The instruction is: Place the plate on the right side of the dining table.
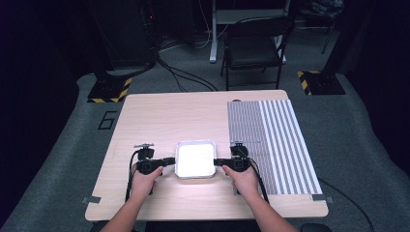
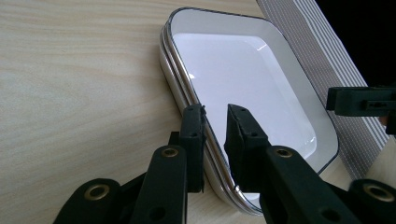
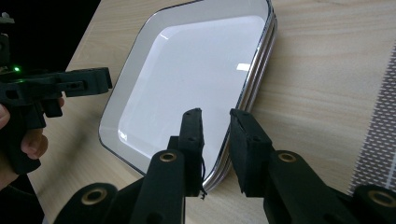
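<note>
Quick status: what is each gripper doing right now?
Left gripper: jaws astride the plate stack's rim, grip unconfirmed.
Right gripper: astride the opposite rim, grip unconfirmed.

White tray [image 1: 195, 159] w/ dark rim; grey-white striped mat [image 1: 273, 140].

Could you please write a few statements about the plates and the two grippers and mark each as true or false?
1. The plates are square with rounded corners. True.
2. One plate lies on the table. False: the gripper views show a stack of at least two rims.
3. The left gripper has its jaws either side of the stack's rim. True.
4. The right gripper rests on the striped mat. False: its jaws straddle the opposite rim of the stack, beside the mat.
5. The plates sit on the striped mat. False: they lie on bare wood, left of the mat.
6. A chair stands beyond the table. True.
</note>
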`<action>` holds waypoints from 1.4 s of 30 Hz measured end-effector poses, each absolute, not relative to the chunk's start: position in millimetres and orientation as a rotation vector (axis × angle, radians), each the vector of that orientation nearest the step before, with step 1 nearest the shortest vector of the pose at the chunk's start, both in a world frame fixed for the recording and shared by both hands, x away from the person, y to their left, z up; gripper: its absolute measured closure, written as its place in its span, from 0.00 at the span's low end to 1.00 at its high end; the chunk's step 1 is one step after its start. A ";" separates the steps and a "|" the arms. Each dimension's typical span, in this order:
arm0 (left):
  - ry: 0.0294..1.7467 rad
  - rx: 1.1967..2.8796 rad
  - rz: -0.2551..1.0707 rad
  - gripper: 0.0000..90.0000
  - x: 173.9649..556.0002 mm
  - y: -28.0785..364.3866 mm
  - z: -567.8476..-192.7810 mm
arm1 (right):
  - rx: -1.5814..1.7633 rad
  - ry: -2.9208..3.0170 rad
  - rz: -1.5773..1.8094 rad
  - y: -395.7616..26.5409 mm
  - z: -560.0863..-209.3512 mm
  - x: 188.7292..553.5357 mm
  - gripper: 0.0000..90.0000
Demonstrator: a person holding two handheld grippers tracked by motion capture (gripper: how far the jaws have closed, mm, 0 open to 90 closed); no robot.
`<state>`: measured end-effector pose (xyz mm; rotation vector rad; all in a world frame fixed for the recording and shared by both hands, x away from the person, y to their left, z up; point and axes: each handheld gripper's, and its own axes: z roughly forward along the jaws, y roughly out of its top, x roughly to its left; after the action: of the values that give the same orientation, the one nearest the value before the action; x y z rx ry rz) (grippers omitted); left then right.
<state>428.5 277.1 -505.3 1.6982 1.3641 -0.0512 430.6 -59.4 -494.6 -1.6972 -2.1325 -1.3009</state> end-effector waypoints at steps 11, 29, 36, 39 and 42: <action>1.361 1.705 -0.085 0.85 428.6 273.4 -508.1 | -1.702 -2.091 -1.284 -59.6 -500.7 431.5 0.83; 1.375 1.687 -0.086 0.85 426.8 274.8 -506.1 | -1.731 -2.032 -1.288 -60.0 -502.7 430.6 0.86; 1.389 1.654 -0.118 0.86 427.0 278.1 -505.9 | -1.732 -2.001 -1.310 -60.9 -500.6 429.6 0.86; 1.391 1.651 -0.128 0.87 426.1 278.6 -506.1 | -1.725 -1.996 -1.319 -61.9 -499.3 429.1 0.86; 1.395 1.651 -0.133 0.87 425.0 278.7 -505.8 | -1.723 -1.998 -1.320 -61.8 -498.9 428.1 0.86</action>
<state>425.0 278.7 -505.8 1.6510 1.3947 -0.1334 428.1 -61.8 -498.9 -1.7235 -1.9978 -1.3203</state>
